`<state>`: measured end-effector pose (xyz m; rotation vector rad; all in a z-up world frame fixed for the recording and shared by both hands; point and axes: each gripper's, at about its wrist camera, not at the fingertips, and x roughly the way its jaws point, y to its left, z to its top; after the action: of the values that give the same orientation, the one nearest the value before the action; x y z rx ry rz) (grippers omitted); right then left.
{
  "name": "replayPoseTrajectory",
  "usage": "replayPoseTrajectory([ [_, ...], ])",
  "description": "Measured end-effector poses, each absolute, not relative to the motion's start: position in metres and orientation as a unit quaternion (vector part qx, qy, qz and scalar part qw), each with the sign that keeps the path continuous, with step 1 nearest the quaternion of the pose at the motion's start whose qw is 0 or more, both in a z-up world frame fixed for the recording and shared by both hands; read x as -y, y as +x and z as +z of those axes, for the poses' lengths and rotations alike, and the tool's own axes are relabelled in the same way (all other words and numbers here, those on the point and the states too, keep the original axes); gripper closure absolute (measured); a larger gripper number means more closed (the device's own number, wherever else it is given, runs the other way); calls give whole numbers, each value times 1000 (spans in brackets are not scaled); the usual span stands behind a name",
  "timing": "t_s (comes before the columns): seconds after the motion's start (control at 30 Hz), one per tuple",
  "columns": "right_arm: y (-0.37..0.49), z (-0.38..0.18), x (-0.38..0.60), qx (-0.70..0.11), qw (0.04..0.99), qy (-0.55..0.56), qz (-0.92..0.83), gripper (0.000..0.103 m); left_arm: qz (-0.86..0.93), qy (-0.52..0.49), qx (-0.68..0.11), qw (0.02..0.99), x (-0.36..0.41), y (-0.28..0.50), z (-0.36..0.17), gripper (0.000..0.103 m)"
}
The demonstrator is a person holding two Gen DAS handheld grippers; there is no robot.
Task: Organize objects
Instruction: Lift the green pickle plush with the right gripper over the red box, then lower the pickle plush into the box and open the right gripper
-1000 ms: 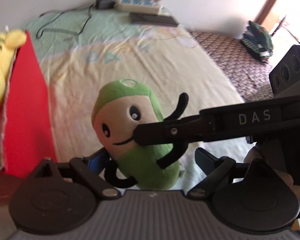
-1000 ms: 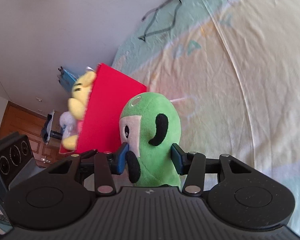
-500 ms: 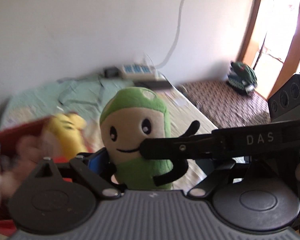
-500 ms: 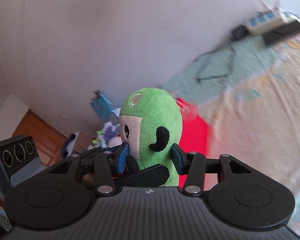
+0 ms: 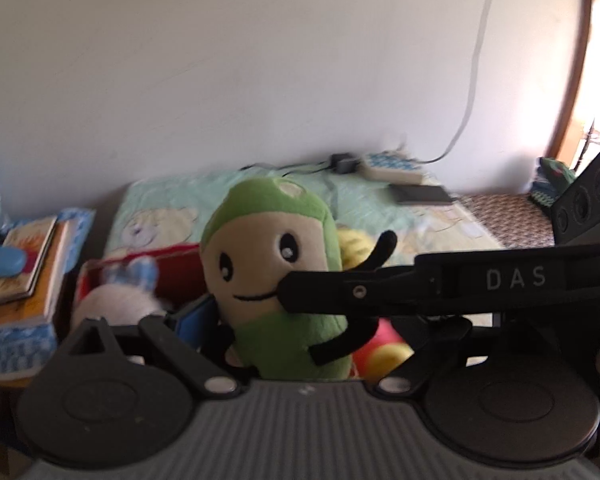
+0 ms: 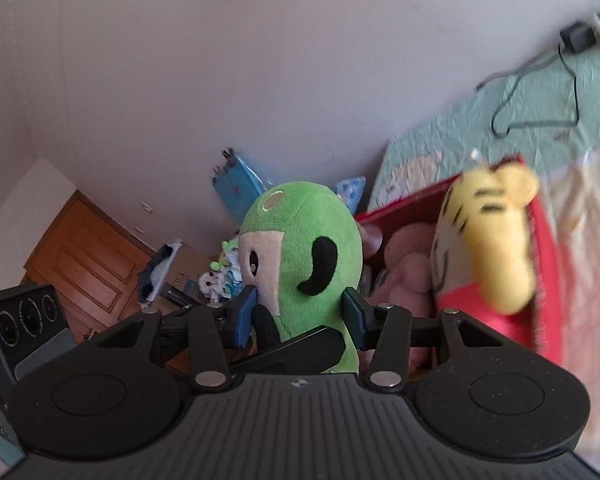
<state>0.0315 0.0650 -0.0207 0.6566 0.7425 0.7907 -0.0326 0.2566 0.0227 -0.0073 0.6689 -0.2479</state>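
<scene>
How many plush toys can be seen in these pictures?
3, maybe more hidden: green plush toy in the right gripper; yellow plush toy and white plush toy in the red box.

My right jaws' black finger (image 5: 440,284) crosses the green bean-shaped plush toy (image 5: 272,272), hiding its mouth's end. Yellow striped plush (image 6: 496,240) blurred in the red fabric box (image 6: 546,280). White-and-blue plush (image 5: 120,292) smeared; kind unclear. Green toy's base hidden behind my housing.
</scene>
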Motion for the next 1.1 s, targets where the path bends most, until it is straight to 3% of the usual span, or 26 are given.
replayPoseTrajectory([
  [0.4, 34, -43, -113, -382, 826, 272, 312, 55, -96, -23, -389, 916, -306, -10, -36, 11],
  [0.77, 35, -48, -125, -398, 831, 247, 299, 51, -101, 4, -395, 913, -302, -14, -39, 10],
  [1.1, 14, -12, -95, -357, 876, 228, 231, 50, -65, 20, -420, 905, -289, -14, -22, 5],
])
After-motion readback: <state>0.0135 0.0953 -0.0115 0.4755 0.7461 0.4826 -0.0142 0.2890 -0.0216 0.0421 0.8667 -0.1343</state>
